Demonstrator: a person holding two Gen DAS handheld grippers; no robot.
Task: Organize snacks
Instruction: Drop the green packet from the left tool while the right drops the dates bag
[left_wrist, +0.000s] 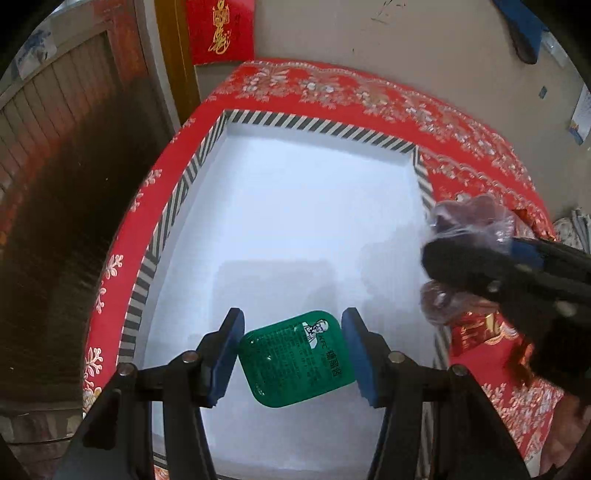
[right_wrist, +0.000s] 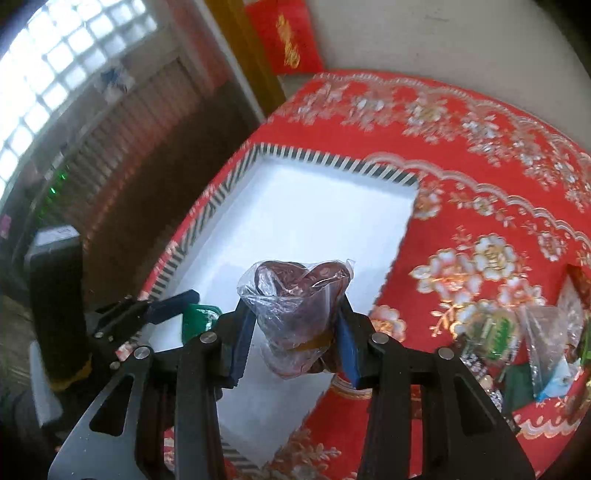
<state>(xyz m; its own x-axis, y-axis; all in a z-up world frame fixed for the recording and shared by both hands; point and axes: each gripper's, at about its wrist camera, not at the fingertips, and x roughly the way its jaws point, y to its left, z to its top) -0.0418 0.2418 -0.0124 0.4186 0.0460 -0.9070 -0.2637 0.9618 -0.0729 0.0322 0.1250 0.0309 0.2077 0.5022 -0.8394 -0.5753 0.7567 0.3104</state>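
Note:
A green KFC sauce packet (left_wrist: 291, 369) hangs low over the near part of a white tray with a black-and-white striped rim (left_wrist: 295, 121). My left gripper (left_wrist: 293, 328) is shut on the packet, one blue pad against each side. A clear plastic bag of dark red-brown snacks (right_wrist: 295, 288) is squeezed between the pads of my right gripper (right_wrist: 295, 321), above the tray's (right_wrist: 332, 162) near right part. In the left wrist view the right gripper (left_wrist: 447, 258) and its bag (left_wrist: 476, 218) sit over the tray's right rim. The right wrist view shows the left gripper (right_wrist: 173, 310) with the green packet (right_wrist: 199, 317) at the left.
The tray lies on a red floral tablecloth (right_wrist: 480, 206). A heap of mixed snack packets (right_wrist: 517, 339) lies on the cloth at the right. The table ends just left of the tray, with dark floor beyond. A wall with a red paper (left_wrist: 221, 29) stands behind.

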